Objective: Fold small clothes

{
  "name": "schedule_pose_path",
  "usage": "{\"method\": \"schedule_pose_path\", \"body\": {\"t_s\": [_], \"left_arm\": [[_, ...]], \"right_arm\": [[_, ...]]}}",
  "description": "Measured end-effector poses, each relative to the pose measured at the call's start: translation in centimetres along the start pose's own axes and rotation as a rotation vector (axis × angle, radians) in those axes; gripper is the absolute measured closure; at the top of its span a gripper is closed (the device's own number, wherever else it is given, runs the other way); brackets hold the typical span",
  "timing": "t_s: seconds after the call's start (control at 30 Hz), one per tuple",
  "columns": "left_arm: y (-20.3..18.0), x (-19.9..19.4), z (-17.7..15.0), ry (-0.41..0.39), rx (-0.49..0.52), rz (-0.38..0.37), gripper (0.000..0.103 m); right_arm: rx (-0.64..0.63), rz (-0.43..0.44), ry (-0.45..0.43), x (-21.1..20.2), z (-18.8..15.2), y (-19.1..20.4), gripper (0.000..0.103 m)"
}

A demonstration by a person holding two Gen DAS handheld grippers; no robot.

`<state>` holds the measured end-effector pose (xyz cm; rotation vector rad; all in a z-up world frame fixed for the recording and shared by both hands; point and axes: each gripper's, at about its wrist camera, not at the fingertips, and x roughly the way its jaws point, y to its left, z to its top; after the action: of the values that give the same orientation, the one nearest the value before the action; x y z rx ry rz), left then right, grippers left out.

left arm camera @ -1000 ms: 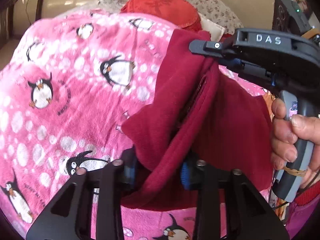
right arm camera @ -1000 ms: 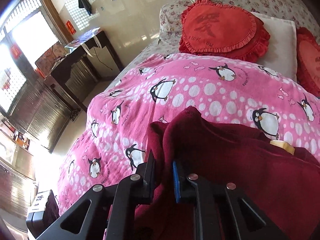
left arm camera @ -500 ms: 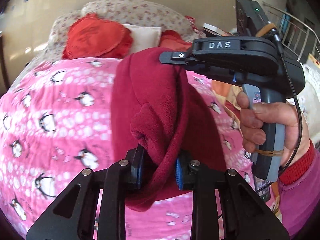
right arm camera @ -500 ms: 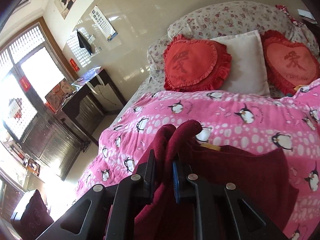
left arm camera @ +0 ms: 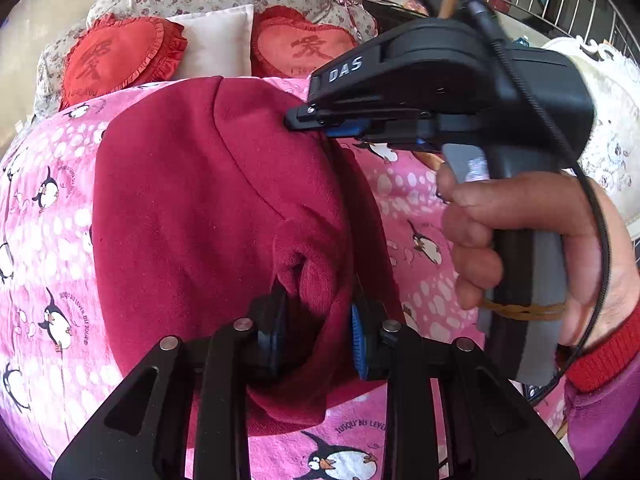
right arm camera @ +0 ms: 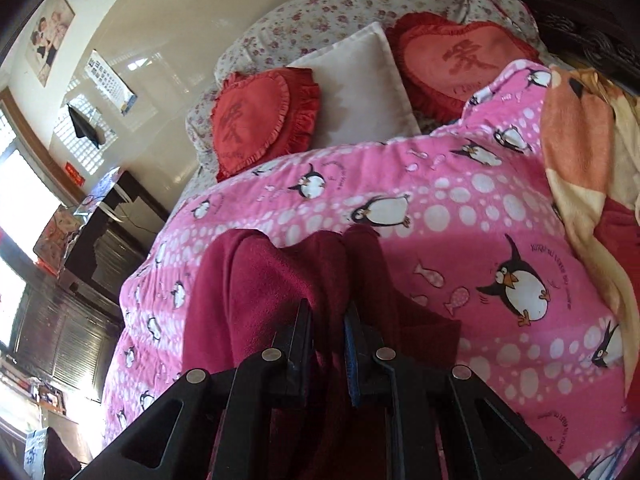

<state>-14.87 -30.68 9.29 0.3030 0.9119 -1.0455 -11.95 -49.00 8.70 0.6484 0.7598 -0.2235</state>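
Red fleece [left arm camera: 208, 208] hanging bunched in the air over the pink penguin blanket [left arm camera: 404, 196], pinched up close by the left tongs [left arm camera: 316, 328], just now loosened a little with a thick wad of cloth still between them, and gripped farther off at its top edge by the tightly clenched right tongs [left arm camera: 304, 118]. Could slip from that looser left pinch and flop into a messy heap. Might also land crooked on the lumpy blanket, corners not matching.
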Motion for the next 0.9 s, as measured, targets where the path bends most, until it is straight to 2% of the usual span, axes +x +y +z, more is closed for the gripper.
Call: {"method": "schedule_pose_path", "body": {"t_s": [0.03,0.1,0.17,0.2,0.23,0.3,0.4,0.47,0.53,0.67,0.7,0.73,0.83,0.9], "left_arm": [[0.0,-0.5,0.1,0.010,0.007,-0.026,0.070],[0.1,-2.4,0.1,0.037,0.017,-0.110,0.050],[0.4,-4.8,-0.3,0.012,0.027,-0.145,0.038],[0.9,-6.1,-0.8,-0.016,0.034,-0.140,0.037],[1.5,-7.2,-1.2,-0.039,0.044,-0.121,0.037],[2.9,-8.3,-1.8,-0.055,0.047,-0.062,0.037],[5.5,-8.2,-2.8,-0.041,-0.009,0.037,0.037],[7.1,-7.8,-3.1,-0.020,-0.081,0.048,0.037],[8.1,-7.1,-3.6,-0.018,-0.126,0.055,0.037],[8.0,-6.0,-4.1,-0.005,-0.122,0.085,0.037],[7.9,-6.0,-4.3,-0.002,-0.116,0.090,0.037],[7.7,-6.0,-4.3,-0.001,-0.106,0.095,0.037],[7.7,-6.3,-4.7,-0.027,-0.074,0.107,0.037],[8.0,-5.5,-4.7,-0.019,-0.069,0.117,0.037]], "right_arm": [[0.019,0.006,0.001,0.0,-0.1,-0.3,0.089],[0.050,0.025,-0.015,-1.3,-0.2,-0.6,0.083],[0.041,0.021,-0.034,-2.9,-0.4,-0.1,0.080],[0.026,0.029,-0.046,-4.2,-0.9,0.4,0.074],[0.015,0.042,-0.055,-5.1,-1.3,0.8,0.058],[0.000,0.076,-0.066,-6.9,-2.6,1.8,0.040],[-0.014,0.116,-0.021,-7.3,-4.6,2.9,0.040],[-0.020,0.119,0.020,-6.3,-5.8,3.5,0.040],[-0.018,0.083,0.059,-4.9,-6.6,3.7,0.040],[0.028,0.091,0.130,-1.9,-7.6,3.2,0.040],[0.020,0.077,0.132,-1.5,-7.8,3.3,0.049],[0.011,0.063,0.111,-1.7,-8.0,3.3,0.073],[-0.047,0.055,0.024,-4.4,-8.9,4.0,0.077],[-0.069,0.002,0.016,-4.8,-9.6,3.9,0.077]]}}
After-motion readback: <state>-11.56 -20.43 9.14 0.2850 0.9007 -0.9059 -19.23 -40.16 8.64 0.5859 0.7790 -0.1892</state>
